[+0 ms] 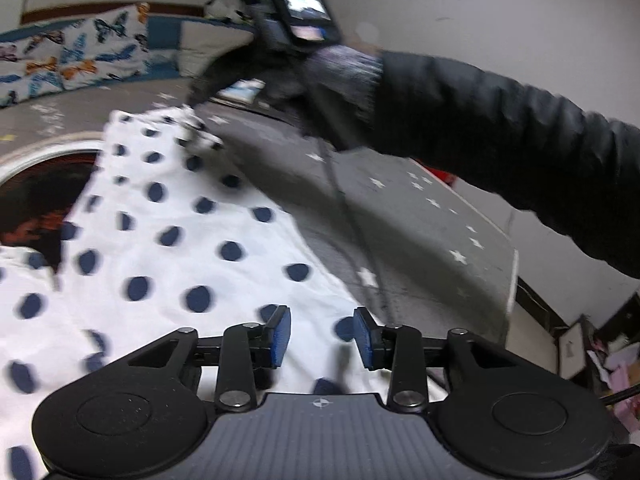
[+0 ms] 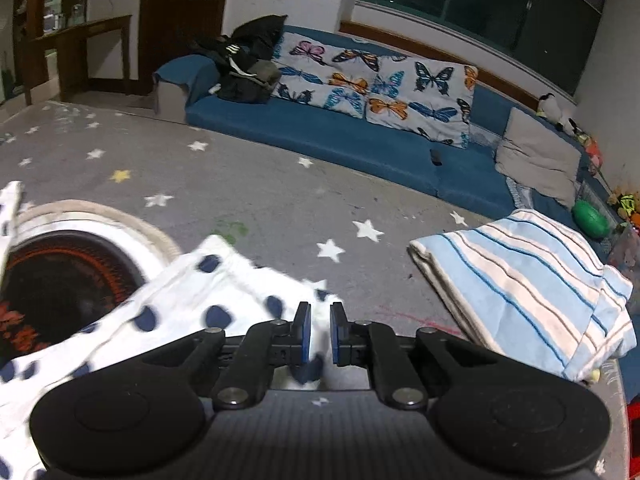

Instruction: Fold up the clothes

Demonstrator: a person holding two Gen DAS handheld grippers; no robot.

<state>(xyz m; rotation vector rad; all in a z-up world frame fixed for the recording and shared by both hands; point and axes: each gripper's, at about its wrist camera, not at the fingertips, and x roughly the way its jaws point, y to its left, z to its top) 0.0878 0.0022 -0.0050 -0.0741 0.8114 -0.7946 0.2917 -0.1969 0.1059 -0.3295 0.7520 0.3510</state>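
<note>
A white garment with dark blue dots (image 1: 168, 240) lies spread on the grey star-patterned rug (image 1: 420, 216). My left gripper (image 1: 322, 336) hovers open over its near edge, with nothing between the pads. In the left wrist view the right gripper (image 1: 200, 120) reaches in from the upper right and pinches the garment's far corner. In the right wrist view my right gripper (image 2: 320, 334) is nearly closed, with white dotted cloth (image 2: 224, 292) between its blue pads.
A folded blue-and-white striped cloth (image 2: 520, 288) lies on the rug (image 2: 260, 184) to the right. A round dark red mat with a white rim (image 2: 68, 272) lies left. A blue sofa (image 2: 360, 140) with butterfly cushions runs along the back.
</note>
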